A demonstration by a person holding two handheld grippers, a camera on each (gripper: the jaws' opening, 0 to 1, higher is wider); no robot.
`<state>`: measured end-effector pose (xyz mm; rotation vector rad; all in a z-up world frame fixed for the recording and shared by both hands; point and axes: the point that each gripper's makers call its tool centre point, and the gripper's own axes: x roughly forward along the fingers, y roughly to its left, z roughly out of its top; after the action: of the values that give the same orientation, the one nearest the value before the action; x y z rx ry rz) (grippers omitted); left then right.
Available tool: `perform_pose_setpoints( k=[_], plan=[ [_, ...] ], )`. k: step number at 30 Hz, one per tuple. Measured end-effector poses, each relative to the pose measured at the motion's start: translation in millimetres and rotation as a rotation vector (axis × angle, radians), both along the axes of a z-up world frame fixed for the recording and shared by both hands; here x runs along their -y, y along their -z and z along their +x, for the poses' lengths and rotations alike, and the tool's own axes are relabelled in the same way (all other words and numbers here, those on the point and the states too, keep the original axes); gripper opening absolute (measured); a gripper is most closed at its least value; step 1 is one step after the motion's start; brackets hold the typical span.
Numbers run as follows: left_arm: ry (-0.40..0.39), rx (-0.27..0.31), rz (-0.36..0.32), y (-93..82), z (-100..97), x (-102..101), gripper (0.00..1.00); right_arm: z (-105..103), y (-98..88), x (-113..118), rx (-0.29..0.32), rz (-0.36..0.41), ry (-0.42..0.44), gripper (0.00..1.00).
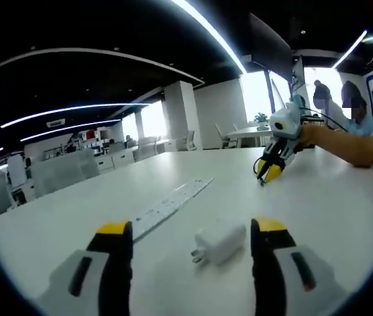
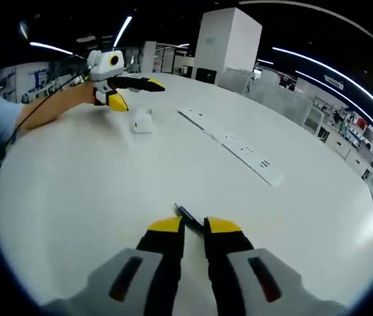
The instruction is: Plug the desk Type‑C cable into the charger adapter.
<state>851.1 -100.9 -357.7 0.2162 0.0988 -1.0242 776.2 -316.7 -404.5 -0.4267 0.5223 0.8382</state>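
A white charger adapter (image 1: pixel 220 241) lies on the white table (image 1: pixel 331 210) between the jaws of my left gripper (image 1: pixel 193 230), which is open and not touching it. Its prongs point left. In the right gripper view the same adapter (image 2: pixel 142 121) lies just below the open left gripper (image 2: pixel 135 93), at the far side of the table. My right gripper (image 2: pixel 195 227) is shut on the black Type-C cable (image 2: pixel 185 214), whose tip sticks out past the yellow tips. That right gripper (image 1: pixel 268 172) hovers low over the table, far right of the adapter.
A long white power strip (image 1: pixel 173 199) lies flat on the table, also seen as a power strip (image 2: pixel 232 141) running diagonally right of the adapter. A person's sleeved arm (image 1: pixel 344 141) holds the right gripper. People, chairs and desks stand behind the table.
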Motion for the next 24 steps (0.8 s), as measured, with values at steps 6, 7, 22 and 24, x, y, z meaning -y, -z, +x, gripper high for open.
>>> perform_pose_setpoints(
  k=[6, 7, 22, 24],
  plan=[
    [0.057, 0.01, 0.076, 13.1, -8.7, 10.7, 0.71, 3.1, 2.6, -1.6, 0.001, -0.031, 0.006, 0.12],
    [0.063, 0.013, 0.078, 13.3, -10.1, 12.2, 0.69, 5.6, 3.7, -1.9, 0.0, -0.032, 0.007, 0.12],
    [0.088, 0.024, 0.139, 25.0, -16.4, 23.1, 0.56, 12.1, 9.1, -5.3, -0.004, -0.023, 0.015, 0.12],
    [0.108, 0.058, 0.154, 24.2, -19.6, 25.3, 0.55, 12.7, 9.1, -5.6, -0.006, -0.019, 0.017, 0.12]
  ],
)
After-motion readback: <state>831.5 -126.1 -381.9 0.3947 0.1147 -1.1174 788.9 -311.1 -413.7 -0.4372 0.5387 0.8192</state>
